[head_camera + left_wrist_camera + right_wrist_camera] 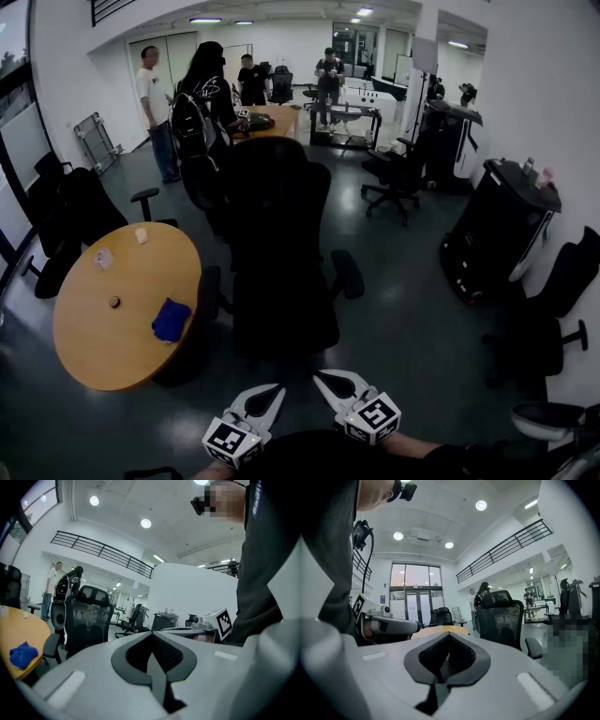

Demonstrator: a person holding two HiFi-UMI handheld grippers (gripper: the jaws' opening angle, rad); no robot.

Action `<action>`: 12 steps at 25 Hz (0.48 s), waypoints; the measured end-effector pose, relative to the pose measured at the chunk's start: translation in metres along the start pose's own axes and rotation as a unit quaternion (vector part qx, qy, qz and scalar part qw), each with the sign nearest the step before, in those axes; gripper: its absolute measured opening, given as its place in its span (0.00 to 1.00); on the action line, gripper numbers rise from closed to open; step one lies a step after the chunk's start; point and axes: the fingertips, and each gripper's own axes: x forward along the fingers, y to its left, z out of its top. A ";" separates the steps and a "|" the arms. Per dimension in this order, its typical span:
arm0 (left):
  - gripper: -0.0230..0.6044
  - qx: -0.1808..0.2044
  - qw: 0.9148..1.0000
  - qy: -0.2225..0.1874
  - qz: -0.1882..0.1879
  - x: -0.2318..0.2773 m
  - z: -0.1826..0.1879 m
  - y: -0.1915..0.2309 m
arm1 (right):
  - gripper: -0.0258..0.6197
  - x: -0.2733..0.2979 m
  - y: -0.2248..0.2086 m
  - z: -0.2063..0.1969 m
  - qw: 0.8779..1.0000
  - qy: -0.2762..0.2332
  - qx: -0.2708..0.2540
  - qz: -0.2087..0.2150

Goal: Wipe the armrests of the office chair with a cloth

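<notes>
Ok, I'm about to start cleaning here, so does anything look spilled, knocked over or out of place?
Nothing stands out. The office chair stands upright, and the blue cloth lies bunched on the round table.

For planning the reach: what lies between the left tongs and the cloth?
Head view: from left tongs to cloth, only floor and table edge.
</notes>
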 end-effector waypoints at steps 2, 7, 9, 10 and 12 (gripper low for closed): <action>0.07 0.003 1.000 0.006 -0.001 -0.004 -0.003 -0.004 | 0.04 -0.004 0.004 -0.003 1.000 0.003 0.002 -0.001; 0.07 0.013 1.000 0.009 0.000 -0.006 -0.001 -0.006 | 0.04 -0.006 0.006 -0.006 1.000 0.006 0.001 0.000; 0.07 0.013 1.000 0.008 0.001 -0.006 -0.002 -0.005 | 0.04 -0.006 0.005 -0.006 1.000 0.005 0.001 0.001; 0.07 0.013 1.000 0.007 0.001 -0.006 -0.002 -0.006 | 0.04 -0.006 0.006 -0.006 1.000 0.005 0.002 0.003; 0.07 0.013 1.000 0.006 0.002 -0.005 -0.001 -0.007 | 0.04 -0.007 0.007 -0.006 1.000 0.003 0.007 0.008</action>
